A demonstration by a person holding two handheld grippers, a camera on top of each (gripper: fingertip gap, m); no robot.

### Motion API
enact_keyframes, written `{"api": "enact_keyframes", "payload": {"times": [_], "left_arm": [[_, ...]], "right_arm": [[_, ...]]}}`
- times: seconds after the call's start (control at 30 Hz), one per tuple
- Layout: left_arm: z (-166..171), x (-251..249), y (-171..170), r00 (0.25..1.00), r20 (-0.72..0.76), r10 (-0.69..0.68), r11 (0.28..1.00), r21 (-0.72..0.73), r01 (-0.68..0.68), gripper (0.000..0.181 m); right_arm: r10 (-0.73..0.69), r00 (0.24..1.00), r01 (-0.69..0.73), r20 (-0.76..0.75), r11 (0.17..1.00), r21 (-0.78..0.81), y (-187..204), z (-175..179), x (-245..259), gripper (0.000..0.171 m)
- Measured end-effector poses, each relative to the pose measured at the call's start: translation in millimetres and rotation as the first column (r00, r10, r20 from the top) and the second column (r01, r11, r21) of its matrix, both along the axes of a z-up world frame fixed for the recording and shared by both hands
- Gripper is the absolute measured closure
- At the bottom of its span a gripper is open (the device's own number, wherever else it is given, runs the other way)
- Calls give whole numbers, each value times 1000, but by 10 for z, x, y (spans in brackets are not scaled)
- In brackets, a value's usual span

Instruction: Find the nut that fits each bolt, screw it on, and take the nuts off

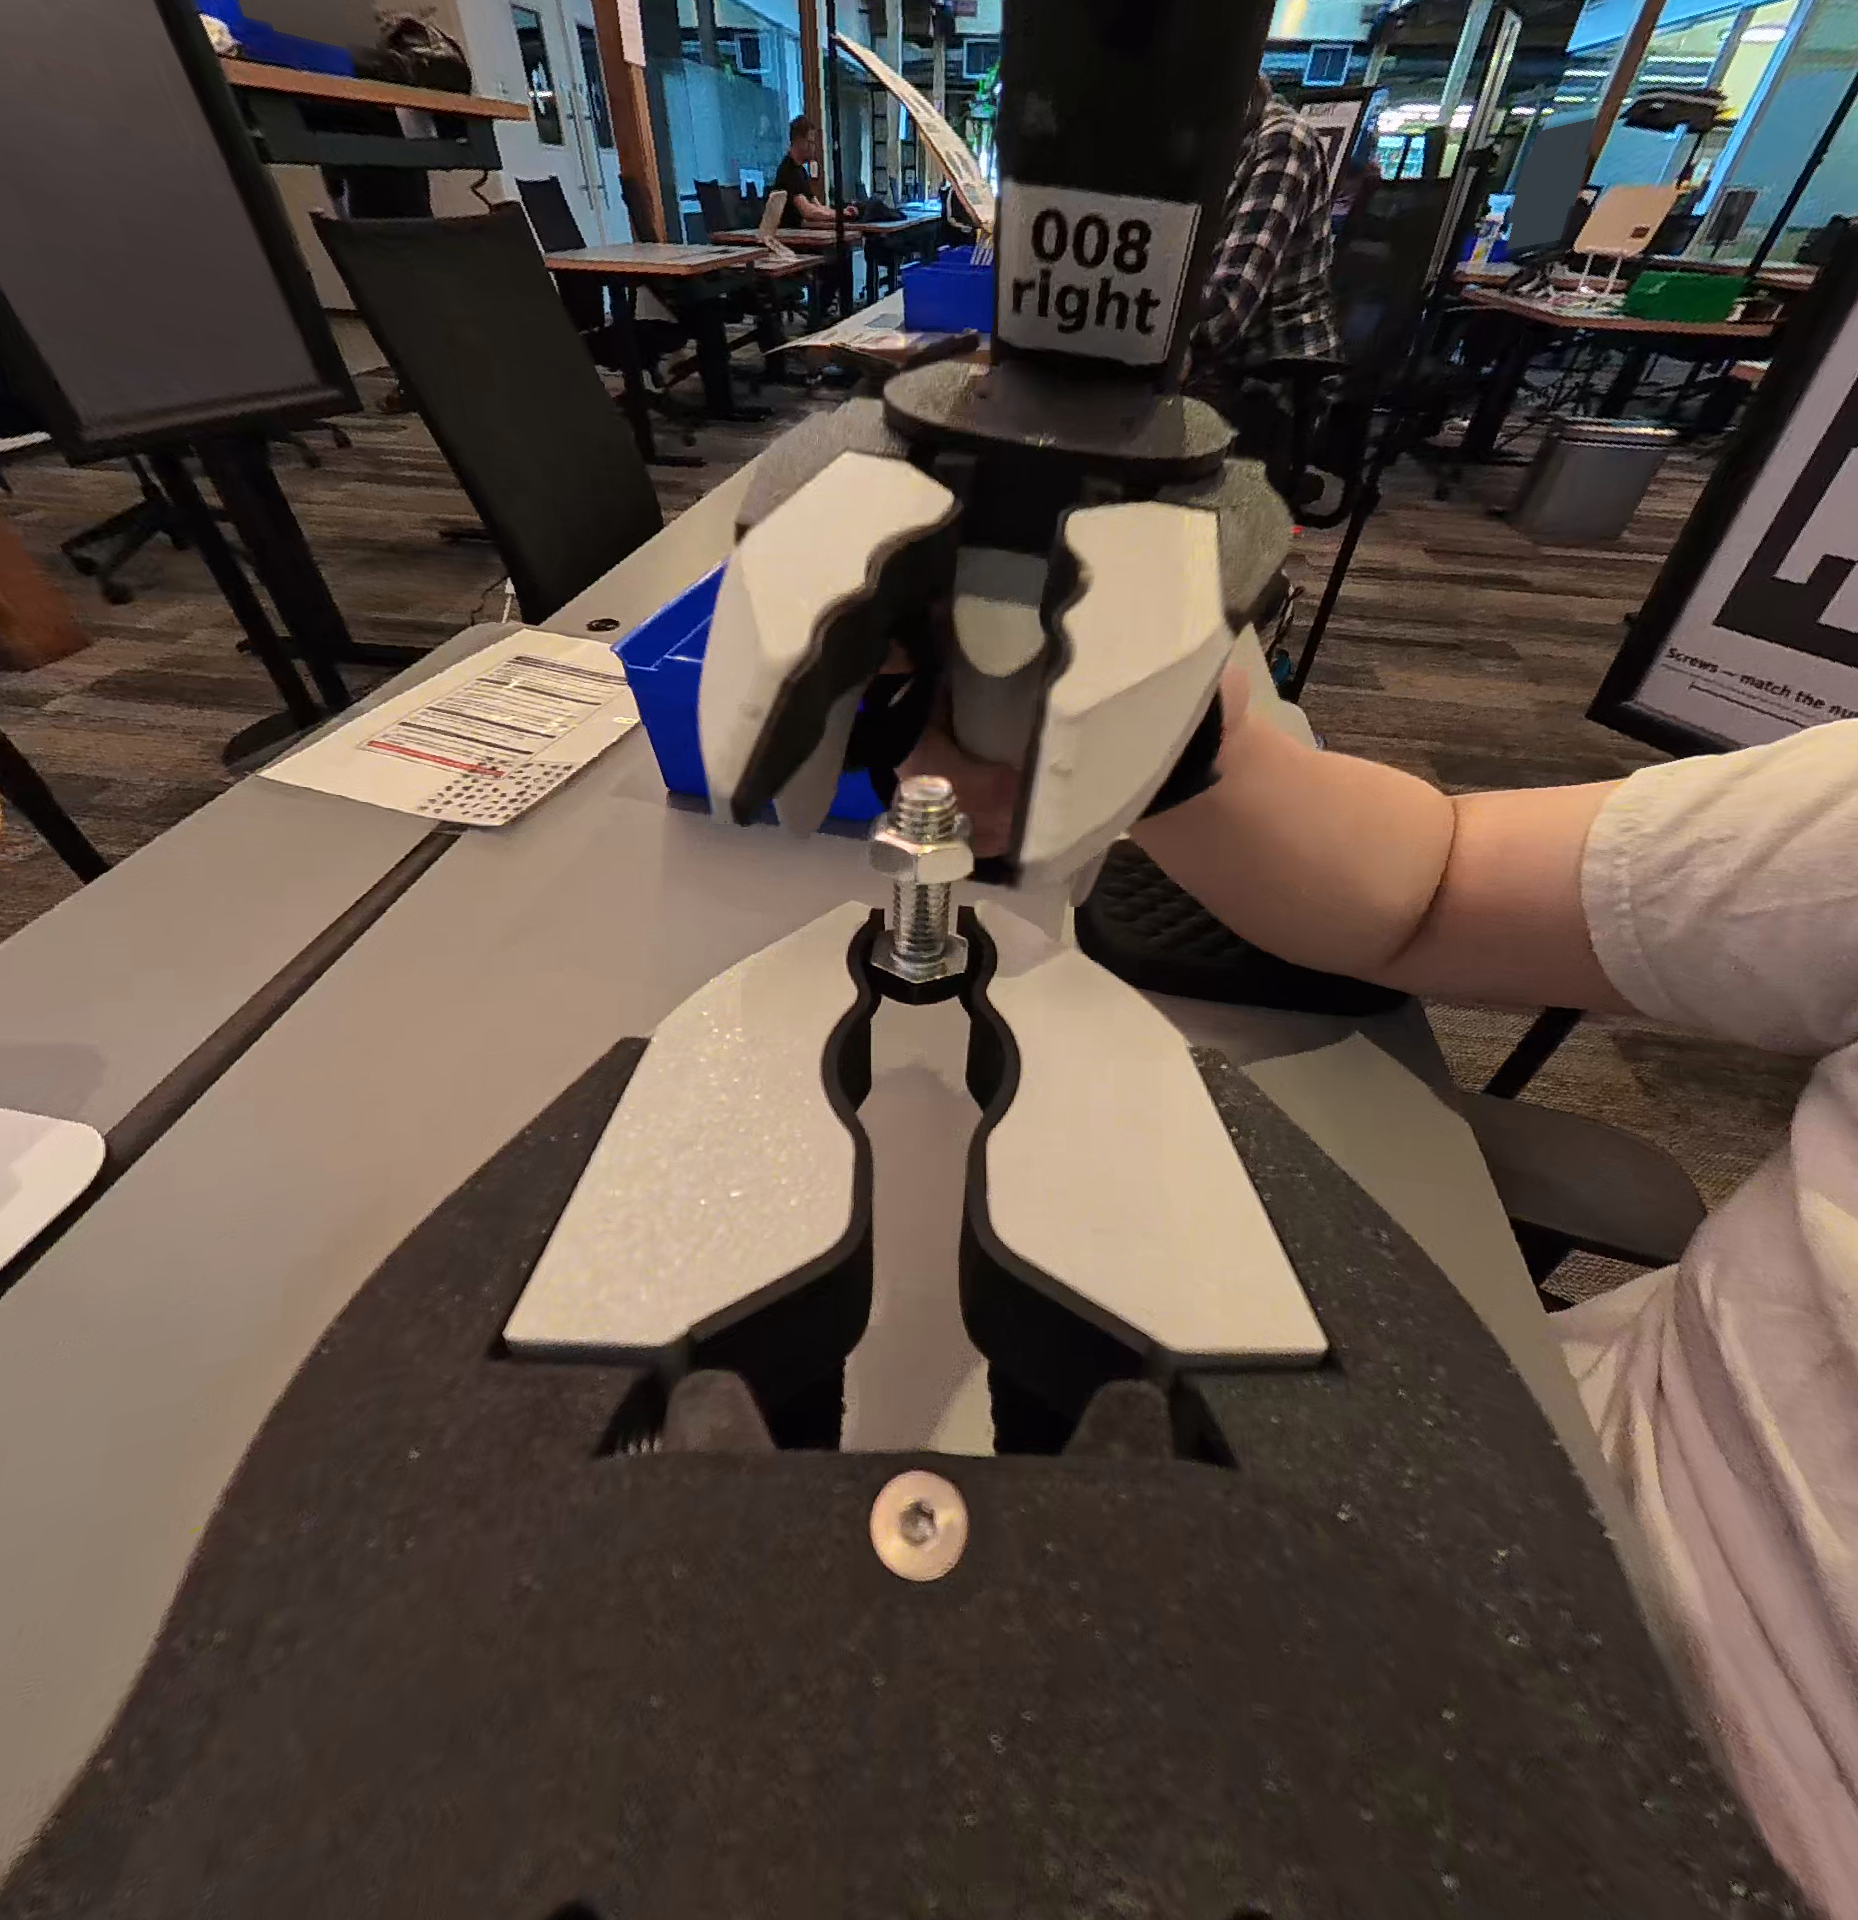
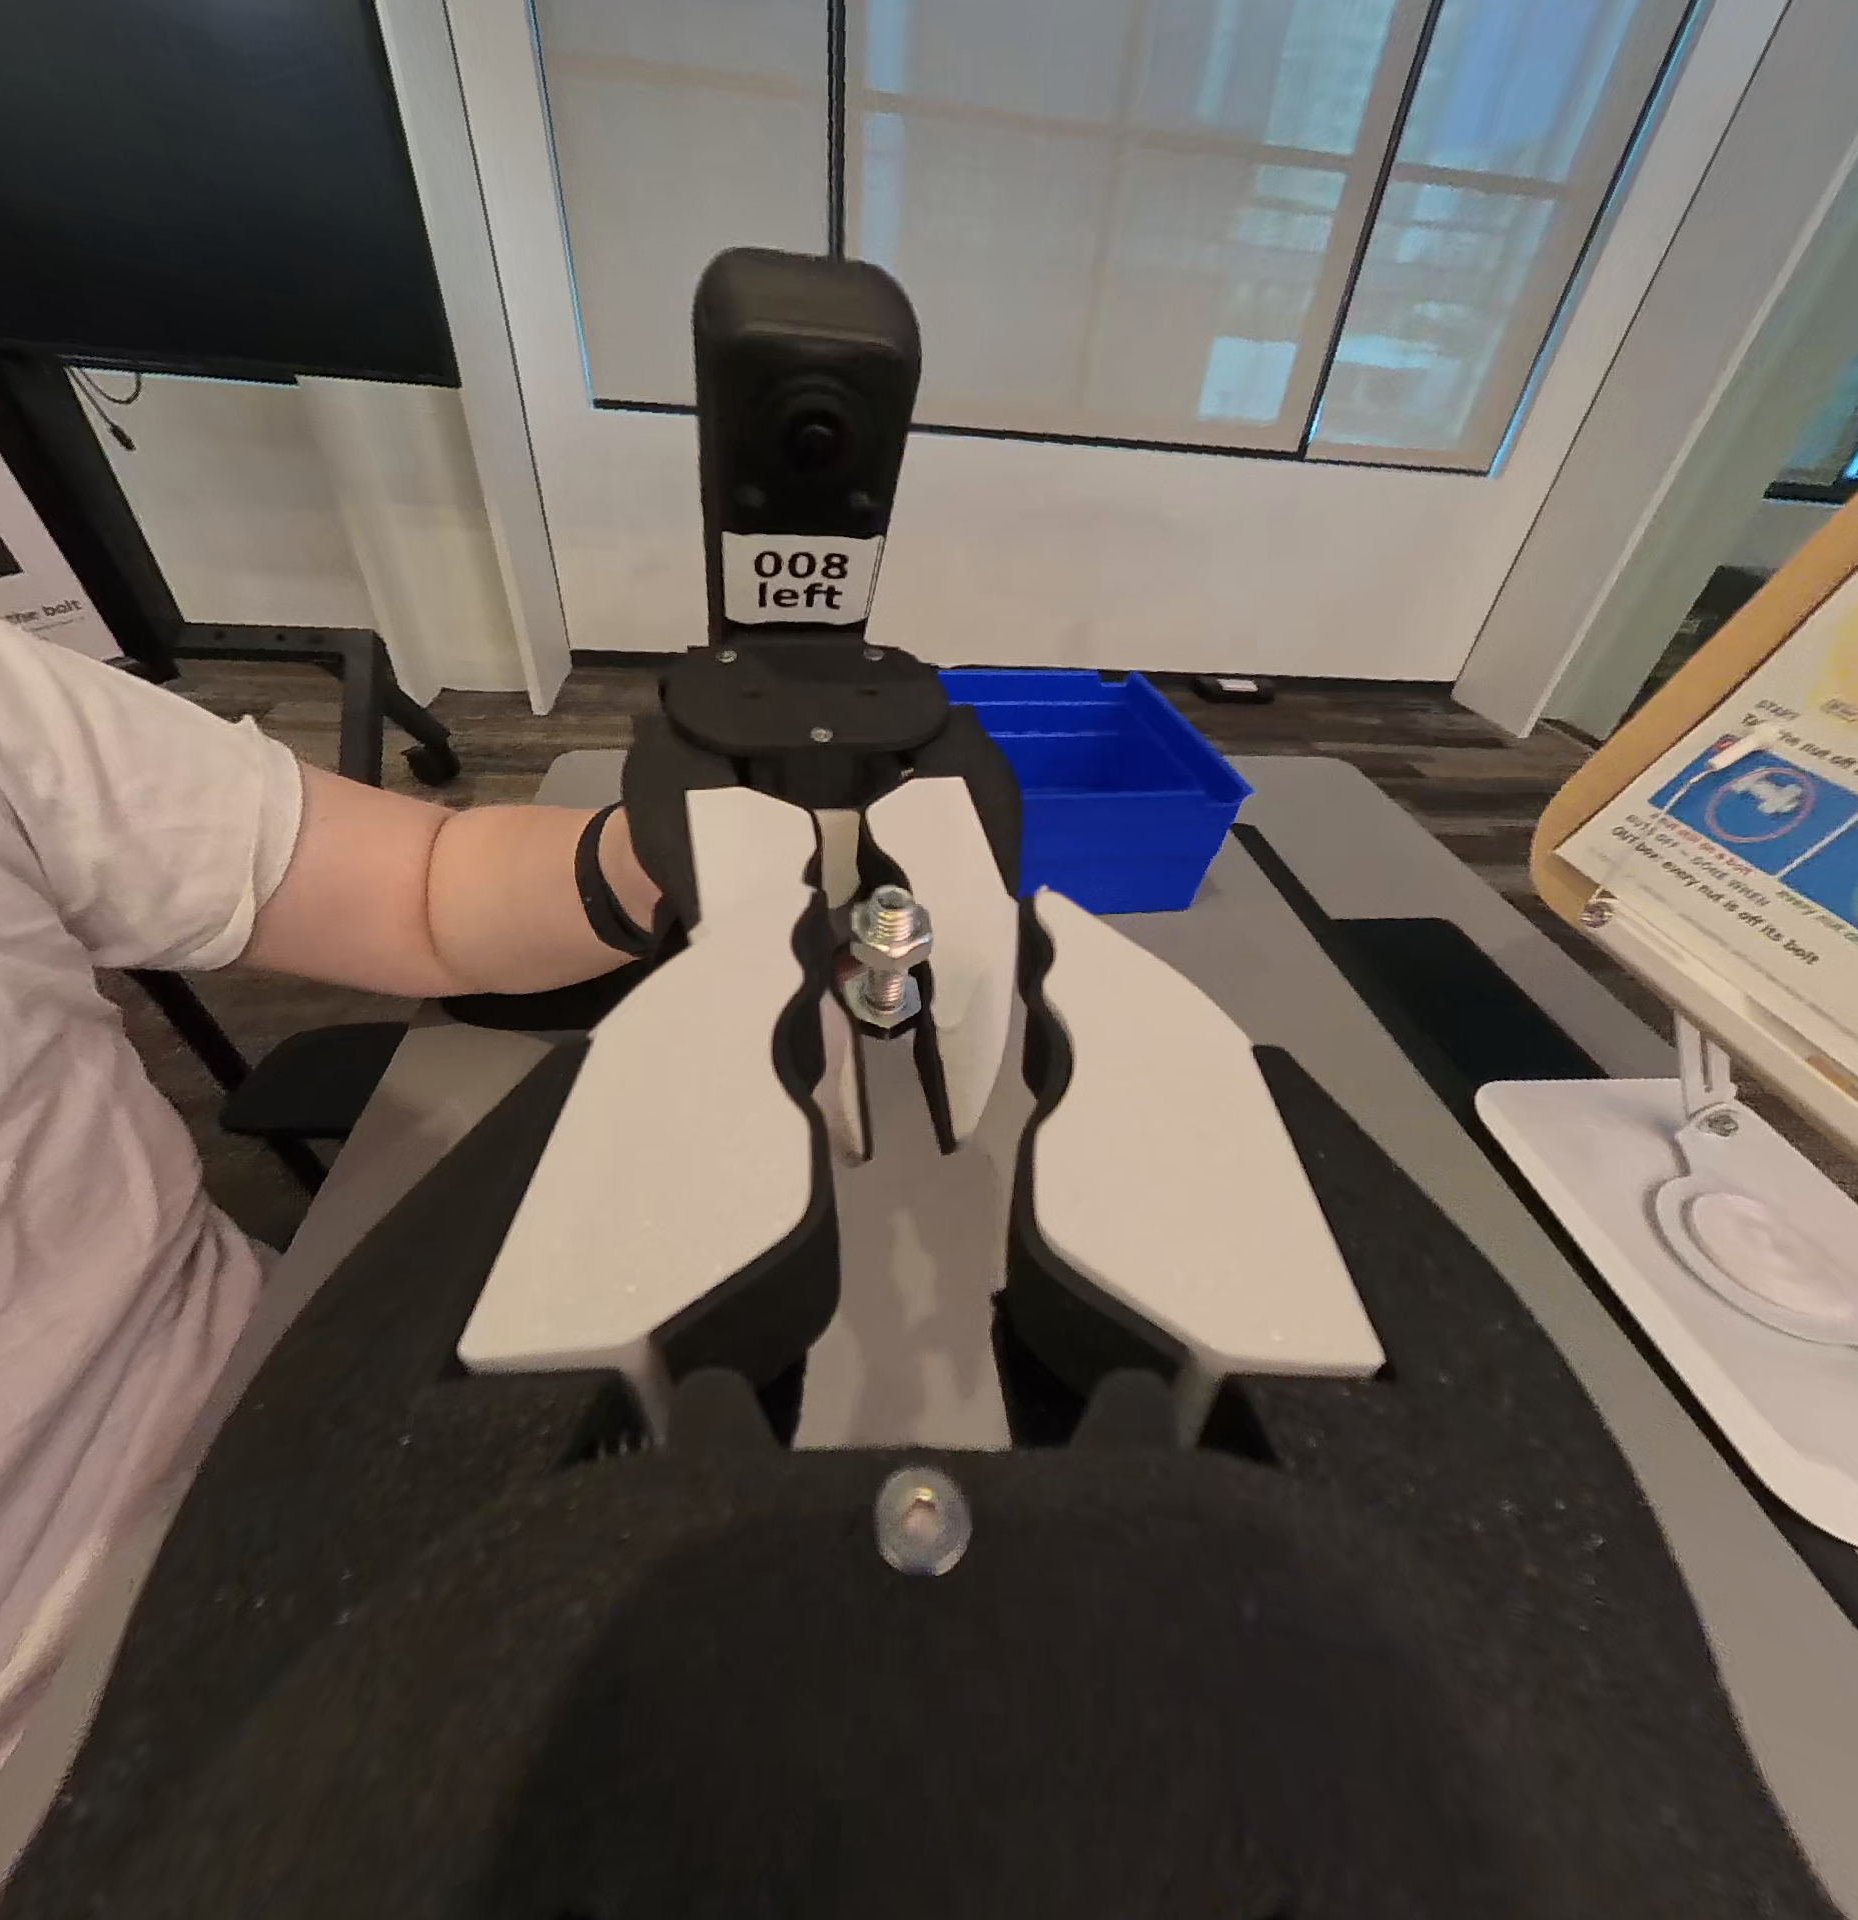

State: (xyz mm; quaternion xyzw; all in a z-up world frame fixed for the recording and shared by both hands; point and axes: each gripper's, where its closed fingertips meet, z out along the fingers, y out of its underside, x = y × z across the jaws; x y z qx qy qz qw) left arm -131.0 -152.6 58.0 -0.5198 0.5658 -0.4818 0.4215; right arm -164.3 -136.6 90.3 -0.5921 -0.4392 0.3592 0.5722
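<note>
The left wrist view is looking forward along the left gripper [image 1: 920,961], low over the table [image 1: 281,1039], facing the open office. The right wrist view is looking along the right gripper [image 2: 909,935] from the opposite side, facing windows. Both are sitting very near the bolt [image 1: 922,904], sharing it, each other's gripper, the blue bin [image 2: 1112,790] and the table.
</note>
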Motion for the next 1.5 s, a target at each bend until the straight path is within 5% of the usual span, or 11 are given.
{"api": "enact_keyframes", "payload": {"times": [0.73, 0.87, 1.03, 1.3, 1.5], "left_arm": [[145, -58, -122, 997, 44, -61, 998, -24, 62, 169], [135, -39, -159, 996, 43, -75, 997, -28, 76, 169], [159, -57, -138, 997, 47, -60, 998, -27, 61, 169], [139, -36, -164, 996, 46, -70, 997, -23, 71, 169], [37, -29, -195, 997, -32, -70, 997, 33, 72, 169]], "right_arm": [[150, 975, -162, -165, 985, -64, -158, 216, 141, 147], [103, 994, -104, -39, 994, -24, -171, 87, -41, 138], [113, 989, -120, -93, 990, -72, -112, 110, 85, 134], [198, 976, -205, -93, 976, -74, -236, 85, -18, 157], [176, 984, -175, 7, 983, -47, -263, 17, -54, 157]]}}
